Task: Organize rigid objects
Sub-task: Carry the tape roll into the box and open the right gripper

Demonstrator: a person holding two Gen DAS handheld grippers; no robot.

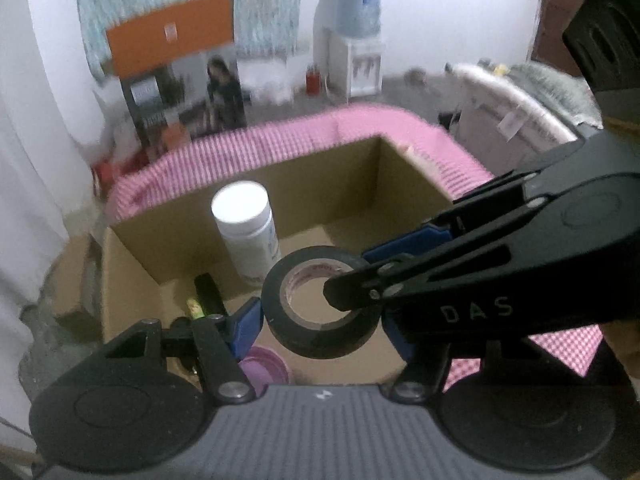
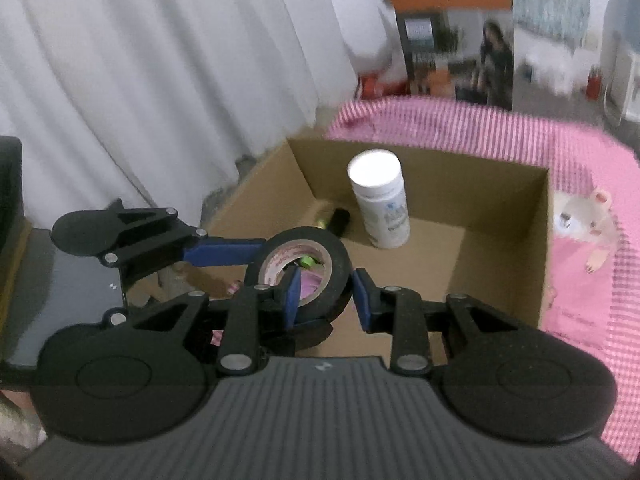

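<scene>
Right gripper (image 2: 325, 294): jaws narrow, one pad inside the core and one outside, clamped on the wall of the black tape roll (image 2: 316, 276). Left gripper (image 1: 320, 316): jaws about half spread, pads against the roll's outer sides. Roll held above the near part of the cardboard box (image 2: 500, 216). Far left in box: upright white bottle (image 2: 380, 204); box floor to the right bare. Beyond the walls: pink checked cloth (image 2: 480, 128).

Black tape roll (image 1: 320, 304) held between both grippers' fingers (image 1: 246, 324) above the cardboard box (image 1: 200, 208).
</scene>
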